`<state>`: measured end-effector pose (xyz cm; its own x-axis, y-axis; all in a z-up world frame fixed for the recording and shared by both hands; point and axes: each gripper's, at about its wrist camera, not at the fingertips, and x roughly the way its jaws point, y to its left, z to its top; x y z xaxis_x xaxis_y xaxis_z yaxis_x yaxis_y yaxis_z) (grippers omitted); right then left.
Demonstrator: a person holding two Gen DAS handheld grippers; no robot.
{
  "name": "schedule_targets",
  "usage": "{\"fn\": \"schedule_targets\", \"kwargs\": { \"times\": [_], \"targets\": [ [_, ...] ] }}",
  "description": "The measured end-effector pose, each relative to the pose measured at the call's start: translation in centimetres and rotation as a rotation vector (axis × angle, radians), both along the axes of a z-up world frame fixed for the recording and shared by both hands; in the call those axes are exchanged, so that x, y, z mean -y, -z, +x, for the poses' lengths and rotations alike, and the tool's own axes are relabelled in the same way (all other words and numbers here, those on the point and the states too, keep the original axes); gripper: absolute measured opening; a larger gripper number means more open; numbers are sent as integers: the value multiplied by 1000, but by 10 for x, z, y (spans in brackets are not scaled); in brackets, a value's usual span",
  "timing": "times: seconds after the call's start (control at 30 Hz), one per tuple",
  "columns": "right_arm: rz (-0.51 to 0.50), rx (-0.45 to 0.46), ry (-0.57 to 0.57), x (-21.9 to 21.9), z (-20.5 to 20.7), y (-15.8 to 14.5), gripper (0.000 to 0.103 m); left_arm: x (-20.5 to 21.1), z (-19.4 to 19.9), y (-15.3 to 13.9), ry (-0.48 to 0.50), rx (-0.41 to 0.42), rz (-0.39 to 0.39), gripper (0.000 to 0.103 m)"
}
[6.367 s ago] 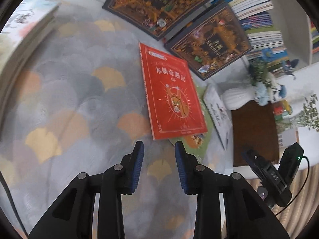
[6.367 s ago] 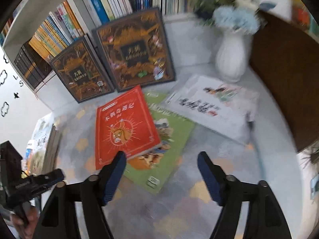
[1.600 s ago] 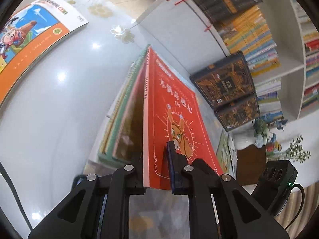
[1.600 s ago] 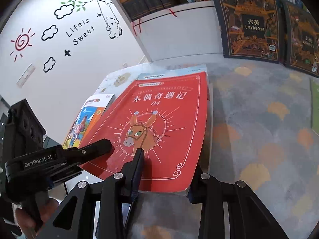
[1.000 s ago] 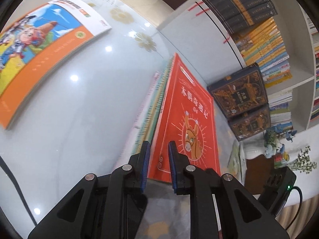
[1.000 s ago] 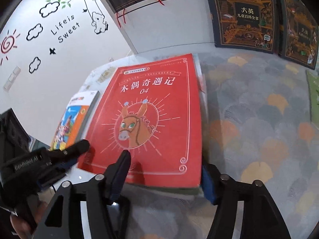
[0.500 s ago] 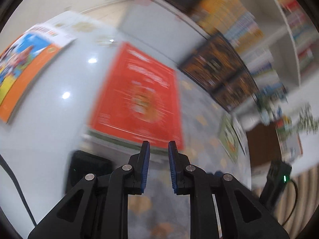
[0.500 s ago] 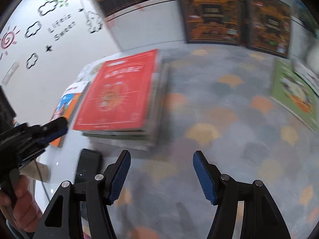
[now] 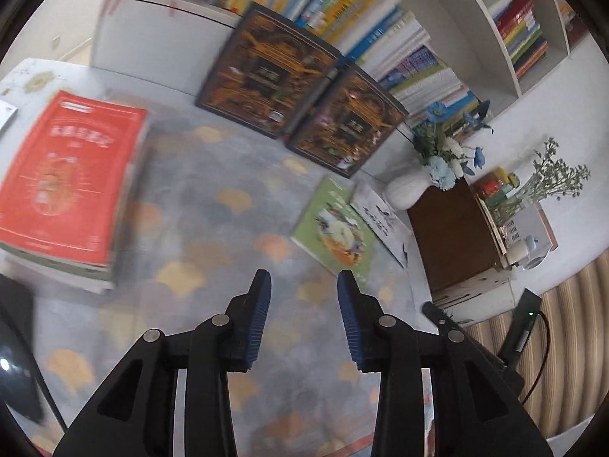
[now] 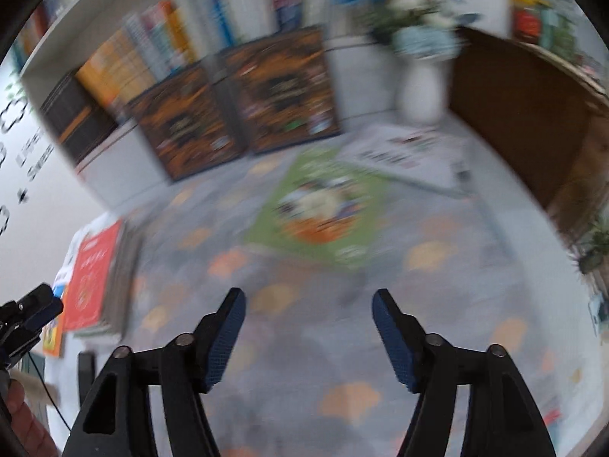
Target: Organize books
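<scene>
Green book (image 10: 323, 209) lies flat ahead, so my right gripper (image 10: 308, 337) and left gripper (image 9: 303, 320) spread empty jaws, opening for it.

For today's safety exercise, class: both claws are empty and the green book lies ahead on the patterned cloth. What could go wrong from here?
1. The green book lies flat beside the white booklet; a claw may catch both.
2. The white vase of flowers stands just behind them and could be knocked.
3. The red book tops a stack at the cloth's edge; a bump might slide it.

White vase (image 9: 405, 191) of blue flowers (image 9: 449, 148), brown cabinet (image 9: 453, 236), patterned grey mat (image 9: 213, 228)
</scene>
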<state>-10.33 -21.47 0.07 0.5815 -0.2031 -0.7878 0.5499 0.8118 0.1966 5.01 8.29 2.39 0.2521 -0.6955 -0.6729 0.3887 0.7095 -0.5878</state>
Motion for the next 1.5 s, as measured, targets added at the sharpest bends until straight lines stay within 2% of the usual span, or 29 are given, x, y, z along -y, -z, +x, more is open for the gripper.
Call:
{"fn": "schedule_targets", "kwargs": {
  "times": [0.17,0.37,0.43,0.57,0.73,0.77,0.83,0.87,1.0,1.13,1.27,1.4,1.5],
  "targets": [
    [13,16,60,63,-26,-6,71,52,-16,-6,33,22,1,34],
    [-4,54,33,89,-17,-21,72,95,-11,-14,55,55,-1,36],
    [-1,57,10,89,-8,-18,76,105,-4,-5,53,41,15,42],
    [25,2,-41,84,18,12,76,118,12,37,9,-22,83,42],
    [54,-72,-67,78,51,58,76,125,42,88,-88,-130,80,42],
    [55,-82,-72,77,57,66,75,126,49,99,-107,-160,76,42],
    [45,-101,-85,74,70,79,63,128,60,120,-143,-218,62,42],
    [48,-111,-89,74,74,84,62,129,63,125,-153,-226,55,42],
    [83,-116,-61,80,89,101,62,144,78,136,-166,-185,87,42],
    [161,-160,-16,97,103,124,63,158,93,150,-159,-202,88,42],
    [144,-136,-28,98,112,121,63,169,98,155,-141,-186,87,42],
    [121,-131,-34,97,118,120,63,188,104,157,-38,-191,92,42],
    [97,-144,-91,92,125,119,63,195,99,153,4,-160,127,42]
  ]
}}
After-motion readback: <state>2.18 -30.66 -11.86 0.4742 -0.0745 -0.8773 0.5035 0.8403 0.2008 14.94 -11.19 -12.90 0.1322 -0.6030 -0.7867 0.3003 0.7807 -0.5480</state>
